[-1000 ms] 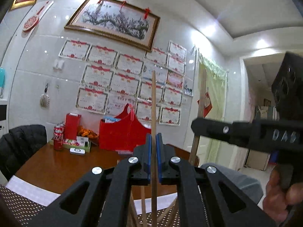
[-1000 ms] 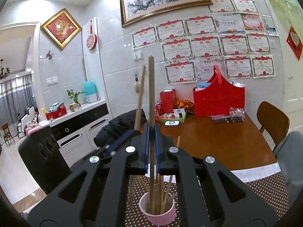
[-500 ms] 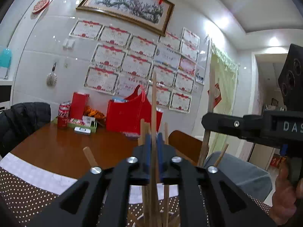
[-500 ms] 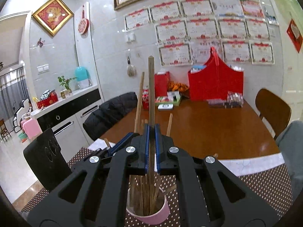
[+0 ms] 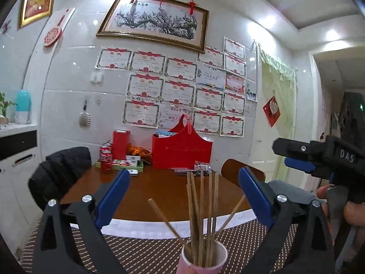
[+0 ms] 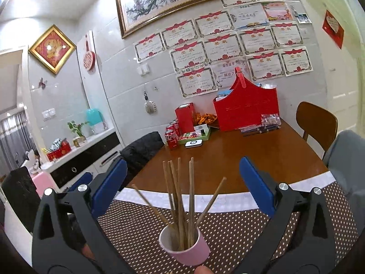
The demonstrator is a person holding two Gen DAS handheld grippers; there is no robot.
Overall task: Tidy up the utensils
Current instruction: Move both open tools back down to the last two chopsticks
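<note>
A pink cup [image 5: 203, 261] [image 6: 186, 246] stands on a brown dotted mat and holds several wooden chopsticks [image 5: 202, 214] [image 6: 180, 203] standing upright and splayed. My left gripper [image 5: 183, 196] is open and empty, its blue pads either side of the chopstick tops, above the cup. My right gripper [image 6: 182, 182] is open and empty, also straddling the chopsticks above the cup. The right gripper also shows in the left wrist view [image 5: 319, 157] at the right, held by a hand.
The brown dotted mat [image 6: 239, 223] covers the near part of a round wooden table [image 6: 239, 159]. At the far side stand a red basket [image 6: 247, 107], soda cans [image 6: 171, 137] and a red box [image 6: 185, 116]. Chairs stand left [image 6: 141, 150] and right [image 6: 316, 121].
Both grippers opened and let go of their chopsticks, which now stand in the cup with the others. Both grippers have drawn back a little.
</note>
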